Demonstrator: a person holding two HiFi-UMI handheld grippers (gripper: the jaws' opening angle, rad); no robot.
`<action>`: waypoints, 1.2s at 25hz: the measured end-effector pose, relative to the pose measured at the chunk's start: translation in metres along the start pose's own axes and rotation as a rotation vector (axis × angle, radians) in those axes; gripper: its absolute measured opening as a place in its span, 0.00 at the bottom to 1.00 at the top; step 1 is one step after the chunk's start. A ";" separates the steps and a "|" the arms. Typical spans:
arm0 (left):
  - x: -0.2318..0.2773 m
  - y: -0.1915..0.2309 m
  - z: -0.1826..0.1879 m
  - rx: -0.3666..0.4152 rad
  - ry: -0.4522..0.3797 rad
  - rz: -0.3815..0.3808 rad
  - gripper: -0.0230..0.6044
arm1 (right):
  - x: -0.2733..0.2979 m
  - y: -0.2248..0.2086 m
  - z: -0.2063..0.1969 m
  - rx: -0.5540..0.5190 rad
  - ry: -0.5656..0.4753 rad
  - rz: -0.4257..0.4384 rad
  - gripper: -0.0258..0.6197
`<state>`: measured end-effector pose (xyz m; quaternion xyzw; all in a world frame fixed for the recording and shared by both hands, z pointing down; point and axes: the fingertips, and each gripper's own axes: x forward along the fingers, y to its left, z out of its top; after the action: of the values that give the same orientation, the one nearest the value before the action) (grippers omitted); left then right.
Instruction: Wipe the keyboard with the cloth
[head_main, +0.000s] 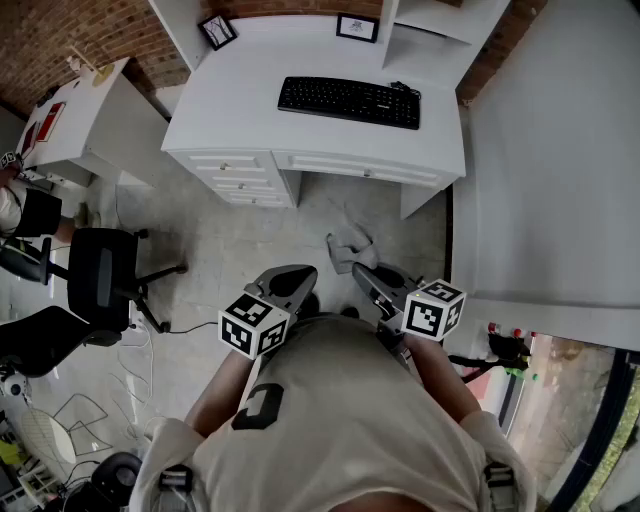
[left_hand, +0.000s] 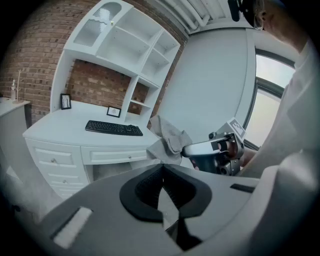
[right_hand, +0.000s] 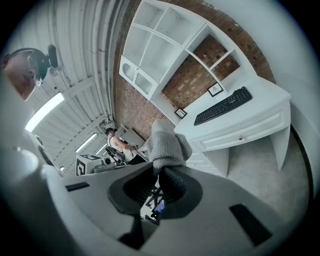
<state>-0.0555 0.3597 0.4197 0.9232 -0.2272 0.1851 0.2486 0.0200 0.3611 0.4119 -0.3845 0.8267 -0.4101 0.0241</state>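
Note:
The black keyboard (head_main: 348, 101) lies on the white desk (head_main: 250, 100), well ahead of me across open floor. A grey cloth (head_main: 350, 240) hangs from my right gripper (head_main: 362, 270), which is shut on it; in the right gripper view the cloth (right_hand: 167, 142) bunches out of the closed jaws, with the keyboard (right_hand: 223, 106) far off. My left gripper (head_main: 295, 277) is beside it, shut and holding nothing. In the left gripper view its jaws (left_hand: 161, 186) meet, and the cloth (left_hand: 167, 140), the right gripper (left_hand: 215, 150) and the keyboard (left_hand: 113, 128) show beyond.
The desk has drawers (head_main: 235, 175) on its left, a knee space in the middle, shelves above and two small picture frames (head_main: 357, 27). A black office chair (head_main: 105, 275) stands left on the floor. A person (head_main: 15, 205) sits at another desk (head_main: 75, 115). A white wall (head_main: 560, 150) runs along the right.

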 end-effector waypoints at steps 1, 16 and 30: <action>-0.004 0.005 0.000 -0.001 -0.002 0.001 0.04 | 0.005 0.003 0.000 -0.002 0.000 -0.001 0.07; -0.046 0.076 0.002 -0.008 -0.025 -0.007 0.04 | 0.070 0.024 -0.006 0.003 0.025 -0.057 0.07; -0.023 0.108 0.022 -0.036 -0.026 0.015 0.04 | 0.101 -0.015 0.017 0.090 0.075 -0.074 0.07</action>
<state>-0.1247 0.2722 0.4316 0.9192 -0.2407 0.1710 0.2608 -0.0358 0.2785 0.4392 -0.3977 0.7928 -0.4618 -0.0046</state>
